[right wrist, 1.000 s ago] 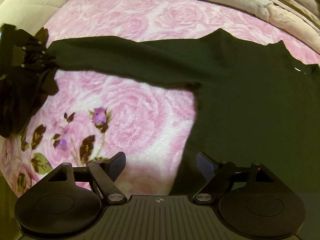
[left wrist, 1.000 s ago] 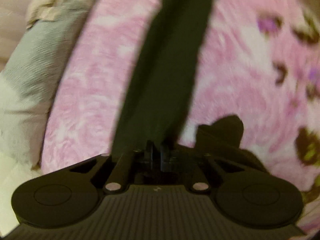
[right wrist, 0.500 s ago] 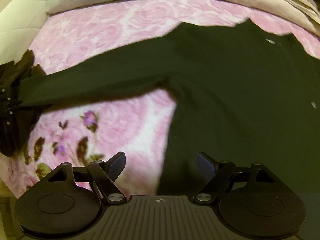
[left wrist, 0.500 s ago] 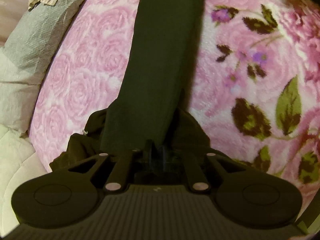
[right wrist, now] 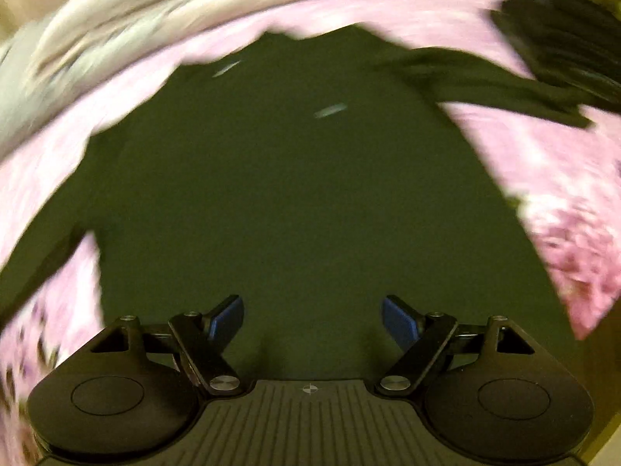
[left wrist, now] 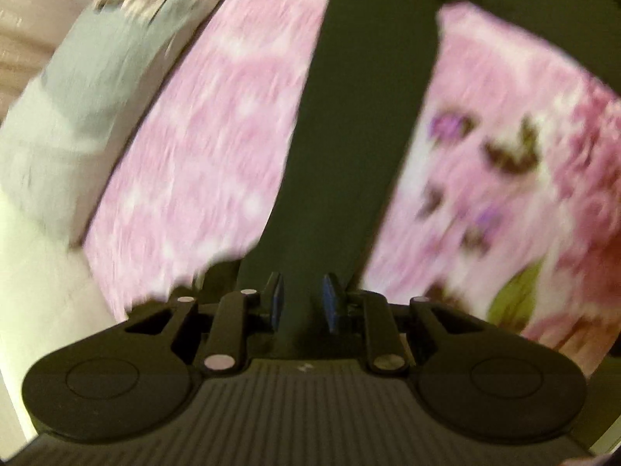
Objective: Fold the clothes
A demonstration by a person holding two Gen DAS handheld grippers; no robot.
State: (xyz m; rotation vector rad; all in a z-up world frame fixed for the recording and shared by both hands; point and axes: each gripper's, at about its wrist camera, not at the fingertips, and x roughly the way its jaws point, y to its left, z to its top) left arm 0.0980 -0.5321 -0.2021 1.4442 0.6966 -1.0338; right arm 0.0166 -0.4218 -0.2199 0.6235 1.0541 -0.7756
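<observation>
Both views are smeared with blur, so I can only read the big shapes.

My left tool (left wrist: 300, 303) sits over the sleeve (left wrist: 349, 136) of the dark shirt (right wrist: 295, 194). Its blue pads (left wrist: 276, 301) stand a narrow gap apart with the dark cloth running between them; I see space on both sides of the fabric, so it looks parted rather than pinching. The sleeve runs as a long band from the tool away across the pink rose blanket (left wrist: 202, 147) toward the far side of the bed. Grey and pale bedding (left wrist: 77, 108) is bunched along the blanket's left edge.

My right tool (right wrist: 312, 318) hangs wide open above the body of the shirt, its blue pads (right wrist: 399, 320) far apart with nothing between them. The shirt lies spread flat on the blanket, filling the middle of the bed in this view, with one sleeve trailing off toward the left edge and the other reaching to the far right corner. Two small pale marks show on the cloth near its far end; I cannot tell what they are. Rumpled light bedding (right wrist: 116, 31) lines the far edge.
</observation>
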